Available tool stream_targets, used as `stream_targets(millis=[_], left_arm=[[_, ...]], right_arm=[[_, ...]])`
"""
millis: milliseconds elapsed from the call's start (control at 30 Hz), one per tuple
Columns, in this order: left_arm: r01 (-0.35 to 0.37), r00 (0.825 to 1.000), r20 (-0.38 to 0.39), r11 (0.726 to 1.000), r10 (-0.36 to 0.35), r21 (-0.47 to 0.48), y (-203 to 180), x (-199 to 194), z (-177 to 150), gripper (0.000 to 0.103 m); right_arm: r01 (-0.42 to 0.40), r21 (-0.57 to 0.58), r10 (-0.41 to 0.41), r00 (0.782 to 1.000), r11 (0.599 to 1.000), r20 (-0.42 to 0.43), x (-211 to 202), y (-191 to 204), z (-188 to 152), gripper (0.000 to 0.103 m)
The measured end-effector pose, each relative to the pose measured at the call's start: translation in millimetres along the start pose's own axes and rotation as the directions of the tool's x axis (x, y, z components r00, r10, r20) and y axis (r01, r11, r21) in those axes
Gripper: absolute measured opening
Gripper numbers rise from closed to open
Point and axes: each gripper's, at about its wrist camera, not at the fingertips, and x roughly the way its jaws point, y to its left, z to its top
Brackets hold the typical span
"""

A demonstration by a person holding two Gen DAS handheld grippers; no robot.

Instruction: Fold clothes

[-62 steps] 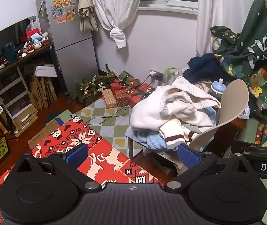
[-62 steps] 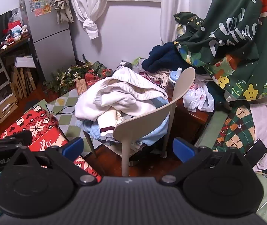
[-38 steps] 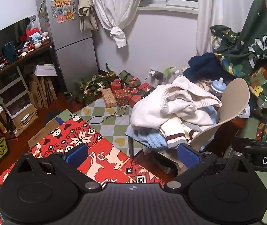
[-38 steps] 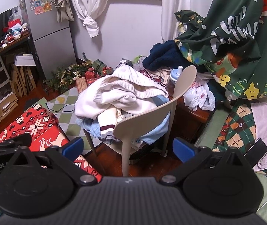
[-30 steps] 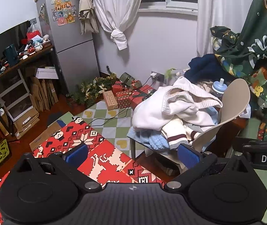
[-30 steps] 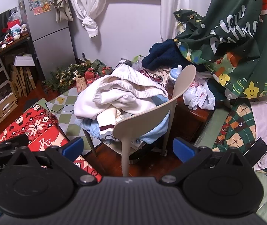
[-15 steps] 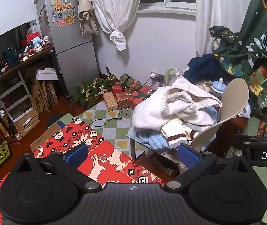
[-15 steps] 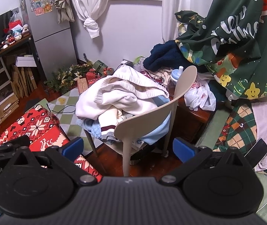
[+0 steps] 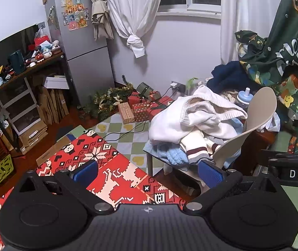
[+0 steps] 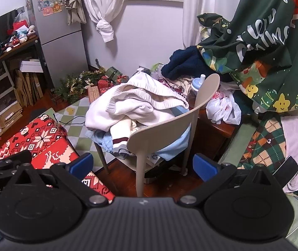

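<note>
In the left wrist view the left claw (image 9: 148,170) fills the bottom of the frame, its blue-padded fingers (image 9: 85,169) spread wide with nothing between them. The right claw (image 10: 142,165) in the right wrist view is likewise released and empty, low in the frame. Neither touches the clothes. The pile of clothes (image 9: 192,125) sits at centre right of the left view, heaped on the seat of a beige chair (image 9: 251,129): a white sweater (image 10: 136,104) lies on top, over a cream garment with a maroon-striped cuff (image 10: 119,141) and light blue knitwear (image 10: 107,143). A red patterned mat (image 9: 98,165) covers the lower left of the left view. A green Christmas blanket (image 10: 253,41) hangs at the upper right of the right view, and a grey fridge (image 9: 82,48) stands at the upper left of the left view
</note>
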Motion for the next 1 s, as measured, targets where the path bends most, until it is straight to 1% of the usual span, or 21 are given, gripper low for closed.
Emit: stream_targets(millis=[200,300,367,500,567,600,700,867,967,1000], left_arm=[[0.009,1.000,0.002,1.000,-0.009,-0.025,-1,0,-6,0.103],[-0.004,0.999,0.031,0.999,0.006,-0.039,1,0,-7,0.103],[-0.019,0.998,0.052,0.999,0.021,-0.036,1,1,-8,0.103],[-0.028,0.996,0.080,0.999,0.030,-0.030,1,6,-8,0.103],[0.001,0.996,0.089,1.000,0.002,-0.031,2,11,-9,0.103],[0.008,0.995,0.099,1.000,-0.005,-0.030,1,13,-9,0.103],[-0.003,0.993,0.118,1.000,0.006,-0.025,-1,25,-7,0.103],[0.084,0.991,0.110,0.994,-0.076,-0.069,5,55,0,0.103],[0.165,0.979,0.143,0.978,-0.146,-0.129,10,73,3,0.103],[0.181,0.975,0.154,0.972,-0.158,-0.151,12,80,4,0.103]], right_arm=[[-0.003,-0.009,0.003,1.000,1.000,0.012,-7,-4,-7,0.103],[0.002,-0.006,-0.002,0.999,1.000,0.035,-8,-6,-10,0.103],[0.006,-0.002,-0.006,0.999,1.000,0.047,-8,-6,-10,0.103],[0.015,0.008,-0.015,0.997,1.000,0.070,-6,-7,-9,0.103],[0.011,0.027,-0.013,0.998,1.000,0.065,0,-9,-9,0.103],[-0.005,0.040,0.002,0.998,0.999,0.069,3,-11,-9,0.103],[-0.036,0.106,0.028,0.997,0.994,0.074,14,-18,-9,0.103],[-0.067,0.171,0.052,0.995,0.983,0.089,39,-34,-6,0.103],[-0.032,0.148,0.015,0.993,0.989,0.119,52,-38,-1,0.103],[-0.018,0.129,0.001,0.992,0.991,0.130,56,-39,2,0.103]])
